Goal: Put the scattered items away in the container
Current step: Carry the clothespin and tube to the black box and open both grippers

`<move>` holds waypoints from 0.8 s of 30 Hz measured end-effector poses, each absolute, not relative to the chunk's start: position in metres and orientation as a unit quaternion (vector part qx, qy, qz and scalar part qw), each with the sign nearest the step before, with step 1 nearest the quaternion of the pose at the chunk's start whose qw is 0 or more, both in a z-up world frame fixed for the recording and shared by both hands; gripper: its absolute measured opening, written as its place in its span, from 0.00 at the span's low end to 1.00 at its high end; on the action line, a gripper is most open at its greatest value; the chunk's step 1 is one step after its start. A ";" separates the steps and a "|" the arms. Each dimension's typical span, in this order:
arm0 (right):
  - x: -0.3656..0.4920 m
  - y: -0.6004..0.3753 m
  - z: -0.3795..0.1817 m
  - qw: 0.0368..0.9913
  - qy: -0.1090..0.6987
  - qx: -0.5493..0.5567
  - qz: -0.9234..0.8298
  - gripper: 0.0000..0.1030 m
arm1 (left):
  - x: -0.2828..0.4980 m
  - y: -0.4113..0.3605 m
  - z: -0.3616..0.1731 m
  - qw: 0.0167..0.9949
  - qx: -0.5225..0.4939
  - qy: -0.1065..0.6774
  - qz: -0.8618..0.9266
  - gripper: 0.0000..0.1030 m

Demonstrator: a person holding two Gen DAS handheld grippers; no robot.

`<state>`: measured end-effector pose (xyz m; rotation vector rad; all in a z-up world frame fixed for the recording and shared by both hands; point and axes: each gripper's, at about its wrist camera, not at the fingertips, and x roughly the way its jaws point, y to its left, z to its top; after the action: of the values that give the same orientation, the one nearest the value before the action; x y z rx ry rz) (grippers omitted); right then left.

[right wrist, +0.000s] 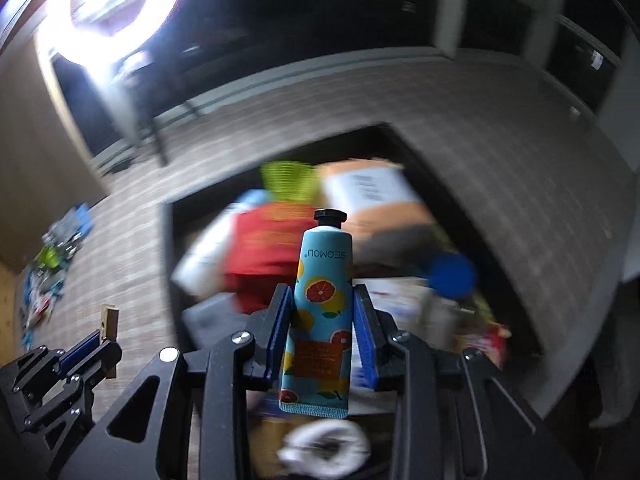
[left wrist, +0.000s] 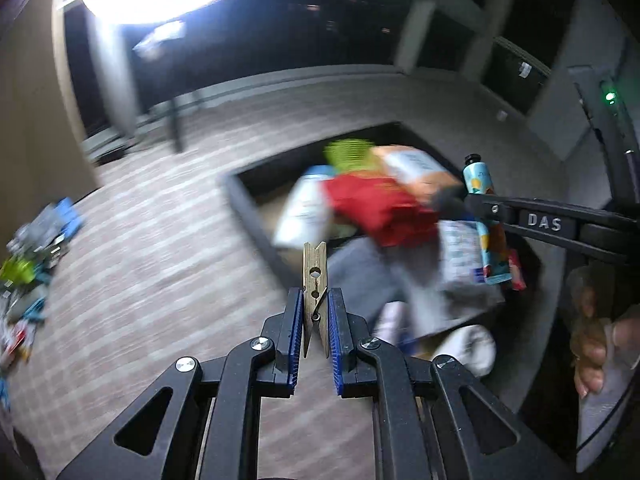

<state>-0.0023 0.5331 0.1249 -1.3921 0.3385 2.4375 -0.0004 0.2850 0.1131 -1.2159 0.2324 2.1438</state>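
I'm clenching a peg left, tube right; bin is filling, clutter at frame left is waiting

Container contents motion-blurred; floor clutter smeared, unidentifiable.

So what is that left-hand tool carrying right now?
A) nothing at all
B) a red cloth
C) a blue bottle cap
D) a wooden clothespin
D: the left gripper has its blue-padded jaws closed on a wooden clothespin that stands upright between them, while the right gripper carries a fruit-printed tube.
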 end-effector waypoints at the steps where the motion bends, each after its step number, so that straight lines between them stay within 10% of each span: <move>1: 0.009 0.541 0.129 0.163 0.121 -0.486 0.850 0.29 | 0.003 0.294 0.113 0.335 -0.463 0.094 0.815 0.11; 7: 0.048 0.577 0.124 0.200 0.141 -0.484 0.840 0.30 | 0.024 0.340 0.117 0.375 -0.459 0.119 0.796 0.12; 11: 0.052 0.585 0.130 0.198 0.158 -0.480 0.840 0.49 | 0.032 0.347 0.120 0.377 -0.460 0.116 0.795 0.66; 24: 0.018 0.529 0.138 0.144 0.137 -0.472 0.859 0.56 | 0.009 0.290 0.120 0.309 -0.466 0.106 0.823 0.61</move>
<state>0.0178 0.5293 0.1383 -1.3588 0.3942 2.4759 0.0085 0.2895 0.1197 -1.2312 0.2791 2.1740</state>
